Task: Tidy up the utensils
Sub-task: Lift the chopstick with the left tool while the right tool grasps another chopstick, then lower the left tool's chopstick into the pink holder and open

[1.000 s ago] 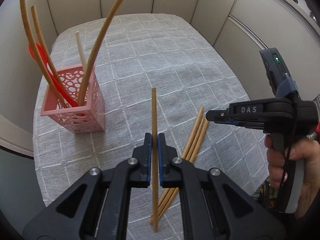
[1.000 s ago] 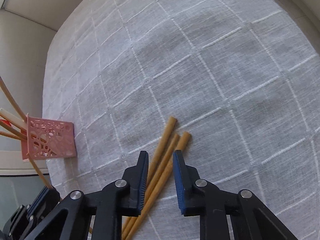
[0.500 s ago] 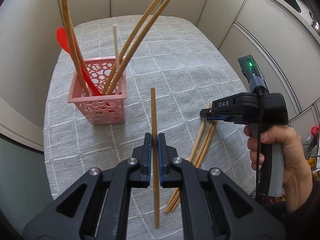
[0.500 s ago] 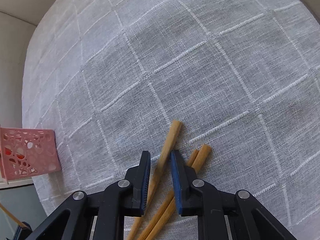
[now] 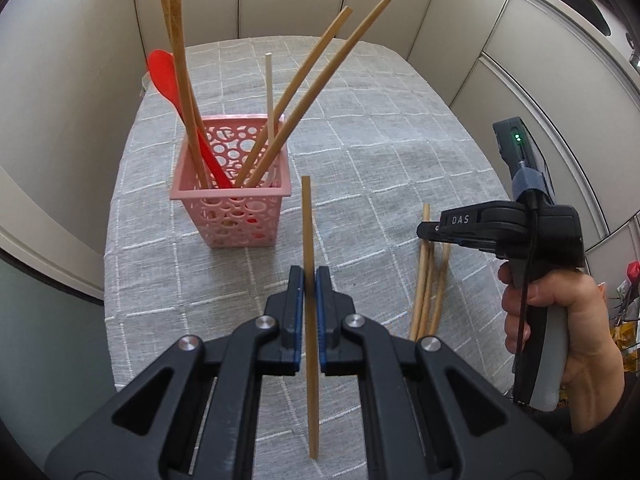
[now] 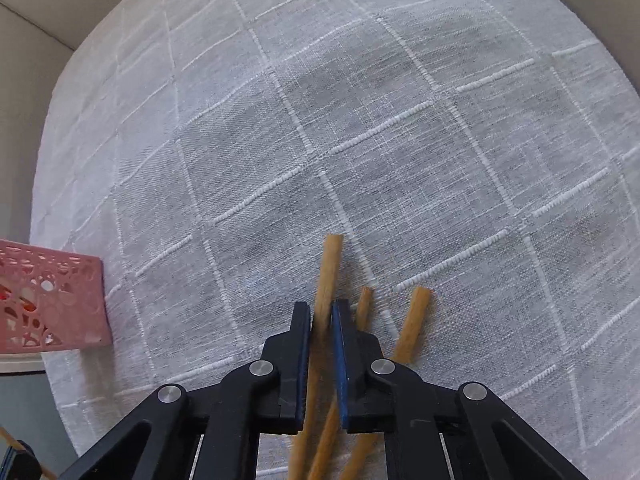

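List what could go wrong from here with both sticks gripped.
1. The right tool has closed on one chopstick beside two loose chopsticks; lifting may drag them.
2. The left tool pinches its chopstick at mid-length, so it may pivot on the way to the pink basket.
3. The basket's leaning utensils could block entry.

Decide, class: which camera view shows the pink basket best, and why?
The left wrist view. There the pink basket stands whole on the grey cloth, open top and perforated walls visible, with wooden sticks and a red spoon standing in it. The right wrist view catches only one cropped side at its left edge, contents unreadable.
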